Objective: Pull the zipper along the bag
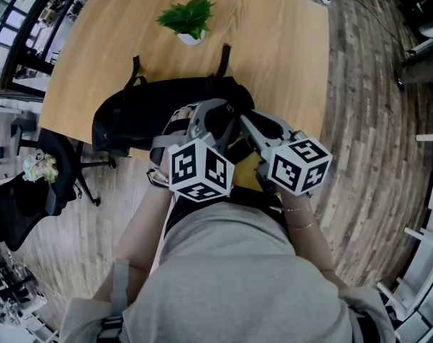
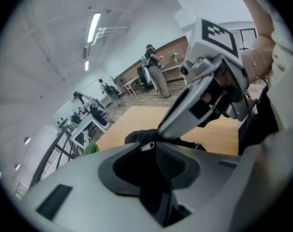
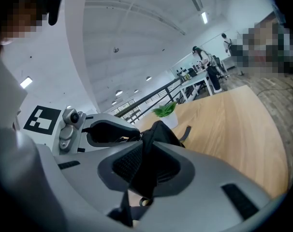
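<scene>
Bag of black fabric (image 1: 141,113) at the near edge of a light wooden table (image 1: 274,41).
Left gripper (image 2: 151,153) pinches its cloth, jaws nearly together, beside the small silver zipper pull (image 2: 146,146); right gripper (image 3: 145,151) clamps a raised fold.

Bright, even light is being thrown down by ceiling strip lights (image 2: 93,27). Detail in the black bag (image 1: 141,113) is being lost to darkness. In both gripper views, straight lines are being bowed, corners are being blacked out, and the nearest parts are being rendered soft.
</scene>
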Demonstrator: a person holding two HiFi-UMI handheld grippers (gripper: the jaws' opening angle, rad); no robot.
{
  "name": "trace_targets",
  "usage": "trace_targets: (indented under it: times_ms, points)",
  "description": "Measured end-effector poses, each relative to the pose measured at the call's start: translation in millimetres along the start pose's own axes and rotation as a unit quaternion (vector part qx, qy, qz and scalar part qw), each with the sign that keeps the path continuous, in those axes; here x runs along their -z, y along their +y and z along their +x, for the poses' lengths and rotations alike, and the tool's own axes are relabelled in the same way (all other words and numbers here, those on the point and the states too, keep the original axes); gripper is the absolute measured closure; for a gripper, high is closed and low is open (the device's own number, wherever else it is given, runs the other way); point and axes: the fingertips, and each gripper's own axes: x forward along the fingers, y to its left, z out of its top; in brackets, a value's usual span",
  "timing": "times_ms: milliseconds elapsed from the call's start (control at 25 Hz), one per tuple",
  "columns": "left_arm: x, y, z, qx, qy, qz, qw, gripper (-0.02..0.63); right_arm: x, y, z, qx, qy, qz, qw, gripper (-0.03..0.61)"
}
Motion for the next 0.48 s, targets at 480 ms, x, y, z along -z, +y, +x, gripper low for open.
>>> trace_targets:
  times_ms: [480]
  points:
    - [3.0,6.5,-4.6,0.022,-0.039,-0.168,0.9848,0.532,0.1,-2.6,0.6,0.002,0.003,-0.008,1.000,0.508]
